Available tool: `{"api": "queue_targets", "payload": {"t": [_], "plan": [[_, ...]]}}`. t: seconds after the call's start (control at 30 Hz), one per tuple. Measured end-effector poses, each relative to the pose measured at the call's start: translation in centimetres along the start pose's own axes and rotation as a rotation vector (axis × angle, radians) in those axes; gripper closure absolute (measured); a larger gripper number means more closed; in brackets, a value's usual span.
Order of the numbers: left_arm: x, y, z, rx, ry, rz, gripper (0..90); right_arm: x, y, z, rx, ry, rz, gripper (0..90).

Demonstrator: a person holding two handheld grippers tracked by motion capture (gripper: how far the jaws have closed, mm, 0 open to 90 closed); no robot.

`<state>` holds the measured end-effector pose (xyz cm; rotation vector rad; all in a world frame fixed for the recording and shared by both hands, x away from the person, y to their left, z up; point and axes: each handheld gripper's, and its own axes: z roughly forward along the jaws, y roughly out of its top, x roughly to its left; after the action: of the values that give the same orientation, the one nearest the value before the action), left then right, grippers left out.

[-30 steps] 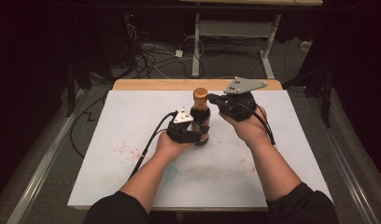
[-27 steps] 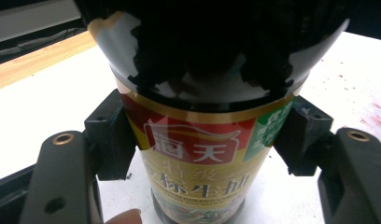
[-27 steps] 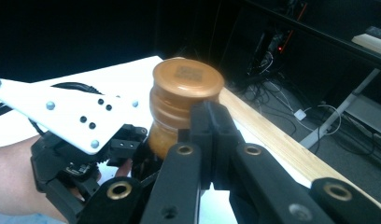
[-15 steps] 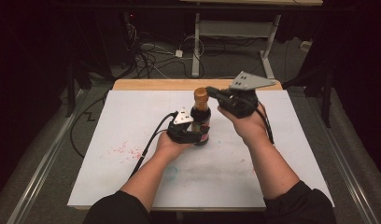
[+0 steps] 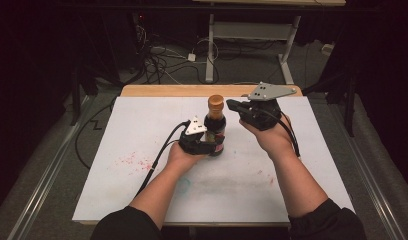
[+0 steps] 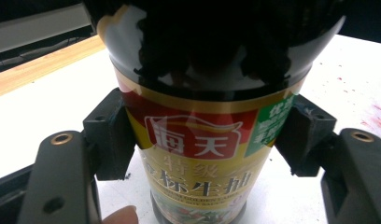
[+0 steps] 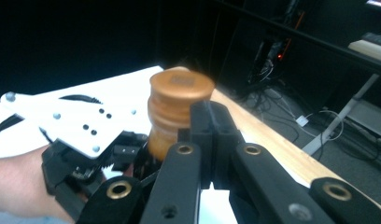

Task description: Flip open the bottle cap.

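Observation:
A dark sauce bottle with a red and yellow label stands upright on the white board. Its cap is orange-brown. My left gripper is shut on the bottle's lower body, one pad on each side of the label in the left gripper view. My right gripper hovers at cap height just right of the cap. Its pads are pressed together with nothing between them. In the right gripper view the left gripper's white plate sits below the cap.
The board lies on a wooden table whose far edge shows. Red stains mark the board at the left, a faint green one near the front. Cables and a desk frame stand on the floor beyond.
My right gripper has drawn slightly to the right, off the bottle's neck, and turned. The left gripper and the bottle have stayed put.

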<state>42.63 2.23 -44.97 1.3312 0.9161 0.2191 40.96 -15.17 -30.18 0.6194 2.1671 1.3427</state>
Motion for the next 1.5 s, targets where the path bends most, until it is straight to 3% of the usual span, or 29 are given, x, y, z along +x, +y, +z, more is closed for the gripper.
{"api": "queue_targets", "payload": {"t": [0.53, 1.5], "plan": [[-0.1, 0.0, 0.0, 0.0, 0.006, -0.004, 28.7, 0.3, 0.4, 0.7, 0.066, 0.019, -0.022, 90.0], [-0.1, 0.0, 0.0, -0.007, 0.012, -0.007, 28.7, 0.4, 1.0, 1.0, 0.096, 0.018, -0.034, 90.0]]}}
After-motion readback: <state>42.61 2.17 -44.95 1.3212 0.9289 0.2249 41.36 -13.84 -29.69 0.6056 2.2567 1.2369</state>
